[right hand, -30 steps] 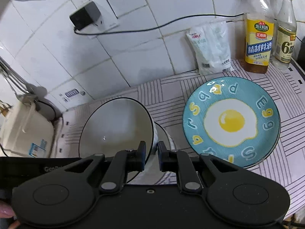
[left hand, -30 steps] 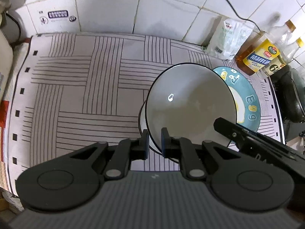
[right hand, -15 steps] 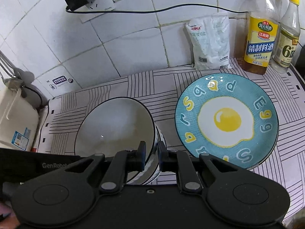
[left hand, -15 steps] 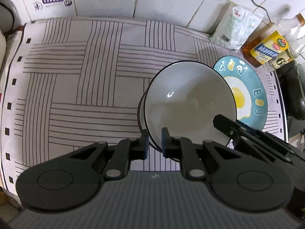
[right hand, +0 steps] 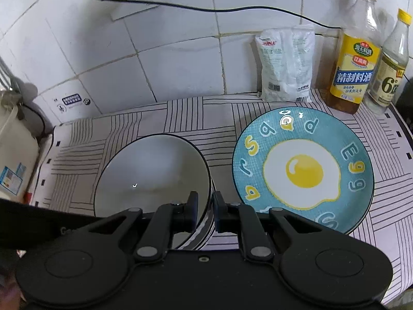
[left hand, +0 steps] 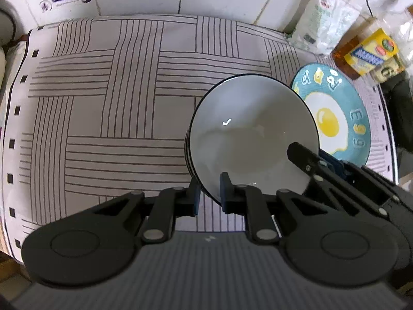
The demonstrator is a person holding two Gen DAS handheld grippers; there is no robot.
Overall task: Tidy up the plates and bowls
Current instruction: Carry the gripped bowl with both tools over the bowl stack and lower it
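A white bowl with a black rim (left hand: 247, 134) (right hand: 152, 173) sits nested in another bowl of the same kind on the striped cloth. My left gripper (left hand: 209, 193) is shut on the bowl's near rim. My right gripper (right hand: 205, 213) is shut on its right rim; that gripper also shows in the left wrist view (left hand: 322, 165). A blue plate with a fried-egg picture (right hand: 304, 170) (left hand: 340, 118) lies flat just to the right of the bowls.
A white bag (right hand: 286, 64) and two bottles (right hand: 353, 51) stand against the tiled wall behind the plate. A dark pan (left hand: 398, 113) sits at the right edge. A white appliance (right hand: 13, 155) stands at the left. The striped cloth (left hand: 103, 103) stretches left of the bowls.
The bowl held by both grippers has come down from a tilt and now sits level, nested in the lower bowl. Both grippers stay shut on its rim.
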